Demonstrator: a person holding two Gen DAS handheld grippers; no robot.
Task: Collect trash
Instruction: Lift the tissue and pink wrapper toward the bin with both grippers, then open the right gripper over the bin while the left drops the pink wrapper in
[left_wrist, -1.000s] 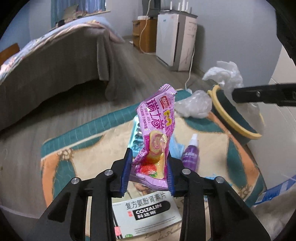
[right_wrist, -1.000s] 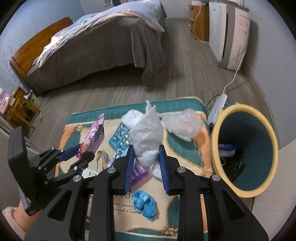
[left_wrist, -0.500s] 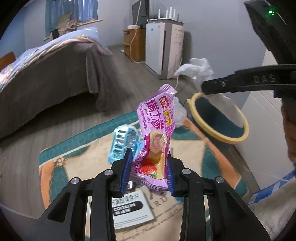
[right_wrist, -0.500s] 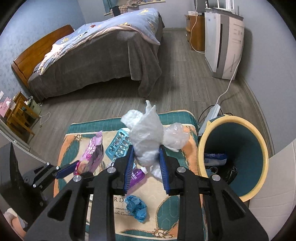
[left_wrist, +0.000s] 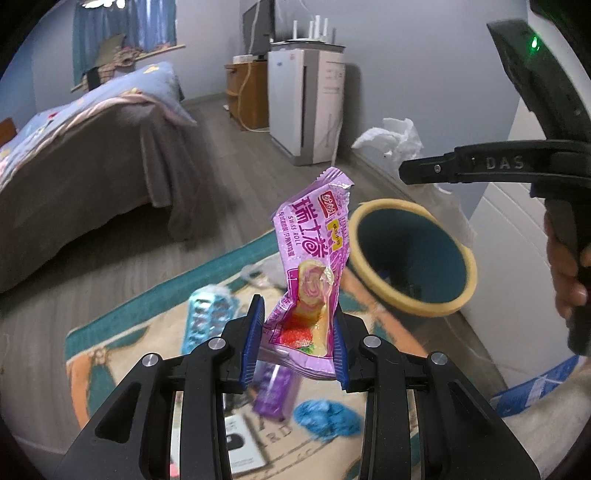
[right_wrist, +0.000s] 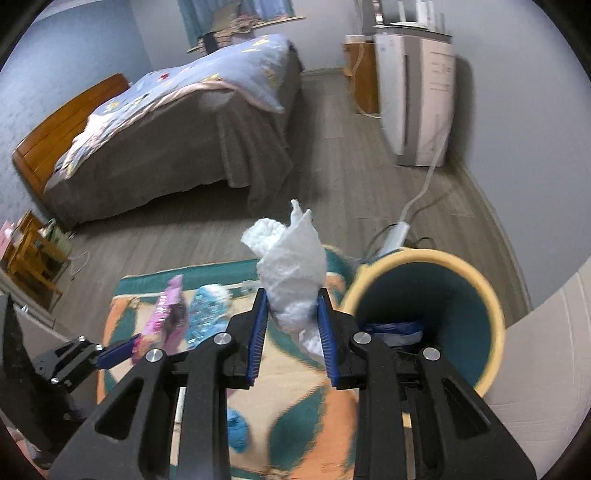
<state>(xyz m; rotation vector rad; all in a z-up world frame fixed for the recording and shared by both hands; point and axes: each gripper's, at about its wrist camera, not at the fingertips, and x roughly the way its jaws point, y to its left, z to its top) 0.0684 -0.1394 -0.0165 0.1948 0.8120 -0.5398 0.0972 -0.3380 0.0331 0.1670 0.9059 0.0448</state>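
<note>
1. While both hands have lifted away from the rug (left_wrist: 122, 332) over the last second, the view from each wrist has swung toward the waste bin (right_wrist: 495, 295), whose yellow rim and teal inside now fill more of the right wrist picture than before.
2. Compared with a second ago, the loose litter on the rug sits lower and smaller in the left wrist view: the blue blister pack (left_wrist: 207, 317), the purple bottle (left_wrist: 275, 391) and the blue crumpled scrap (left_wrist: 325, 417) remain down there, uncollected.
3. That shift suggests the carrying step is well under way and the drop into the bin is probably next; the rest of the pickup is not yet done.
4. The left gripper (left_wrist: 297, 343) has its jaws clenched on the lower end of the pink snack wrapper (left_wrist: 314, 258), which stands upright above the blue pads, crinkled and glossy, with a Swiss roll printed on it.
5. The right gripper (right_wrist: 291, 332) has its jaws clamped around the white tissue wad (right_wrist: 291, 266), a soft, rumpled bundle that sticks up past the pads and hangs a little below them.
6. In the right wrist view the tissue is just beside the bin's rim, not yet over the opening; the wrapper is near the bin but farther from it.
</note>
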